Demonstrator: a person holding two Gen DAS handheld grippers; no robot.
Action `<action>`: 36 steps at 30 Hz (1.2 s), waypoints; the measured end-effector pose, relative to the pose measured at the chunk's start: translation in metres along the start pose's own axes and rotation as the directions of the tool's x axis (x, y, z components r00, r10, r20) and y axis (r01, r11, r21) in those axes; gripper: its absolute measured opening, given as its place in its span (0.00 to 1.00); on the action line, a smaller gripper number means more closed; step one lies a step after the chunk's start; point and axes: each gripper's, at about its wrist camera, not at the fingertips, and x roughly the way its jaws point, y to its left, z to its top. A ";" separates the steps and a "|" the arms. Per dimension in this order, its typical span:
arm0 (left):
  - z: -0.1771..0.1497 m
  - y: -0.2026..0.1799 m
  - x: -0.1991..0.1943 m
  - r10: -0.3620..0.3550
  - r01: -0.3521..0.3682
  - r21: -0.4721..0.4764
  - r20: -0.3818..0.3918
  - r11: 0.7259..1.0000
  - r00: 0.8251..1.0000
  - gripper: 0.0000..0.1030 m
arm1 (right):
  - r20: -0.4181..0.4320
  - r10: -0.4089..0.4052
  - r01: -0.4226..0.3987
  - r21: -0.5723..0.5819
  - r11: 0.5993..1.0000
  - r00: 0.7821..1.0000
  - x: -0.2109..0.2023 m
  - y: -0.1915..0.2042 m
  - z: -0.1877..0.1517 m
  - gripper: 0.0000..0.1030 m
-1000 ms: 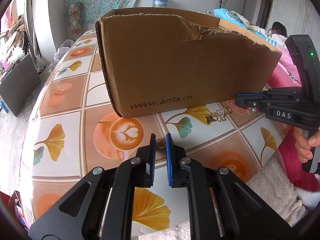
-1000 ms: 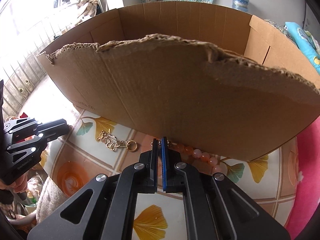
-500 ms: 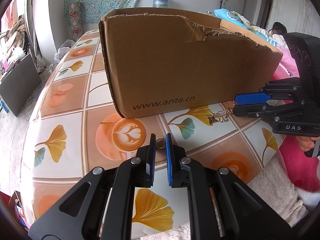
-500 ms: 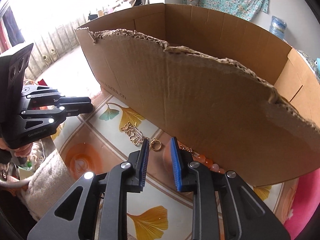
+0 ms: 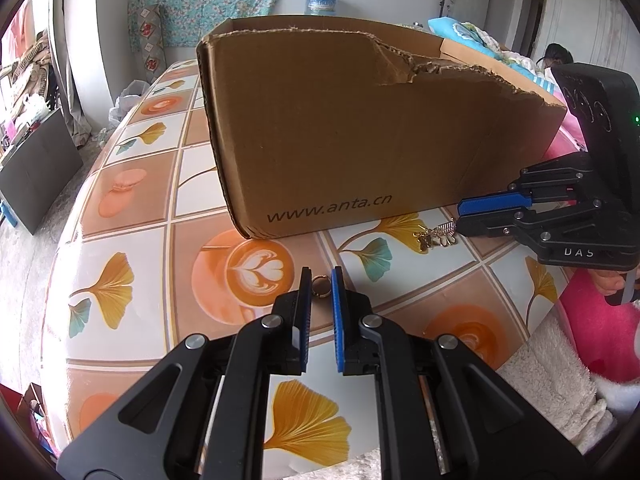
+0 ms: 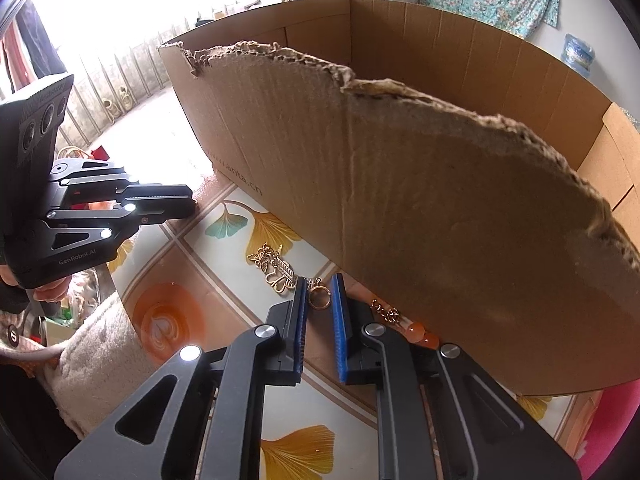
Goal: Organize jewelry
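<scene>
Jewelry is all out on the tiled table [image 5: 132, 208], lined up along the front wall of a torn cardboard box [image 5: 360, 128]. Left gripper [image 5: 321, 286] has its blue pads pinched on a small gold ring [image 5: 321, 285], narrow gap, ring sitting right at the fingertips over the latte-art tile. Right gripper [image 6: 319, 294] has just been closing, and in its own view a second gold ring [image 6: 319, 299] with a tiny ornament on top sits between the jaws; can't really tell if the pads are pressing it yet. At about 10 o'clock from that ring lies a gold filigree charm piece [image 6: 274, 266], close to the box wall. Over at 3 o'clock, an orange bead bracelet [image 6: 418, 334] with a gold chain end pokes out from behind the right finger, hugging the bottom of the box. A hand [image 5: 610, 282] shows at the right edge of the left view, holding the right gripper's handle.
</scene>
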 end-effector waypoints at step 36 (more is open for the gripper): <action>0.185 -0.029 0.039 -0.222 0.224 -0.010 -0.154 0.975 0.963 0.08 | 0.030 0.083 -0.088 0.346 0.934 0.996 -0.049 -0.100 0.108 0.12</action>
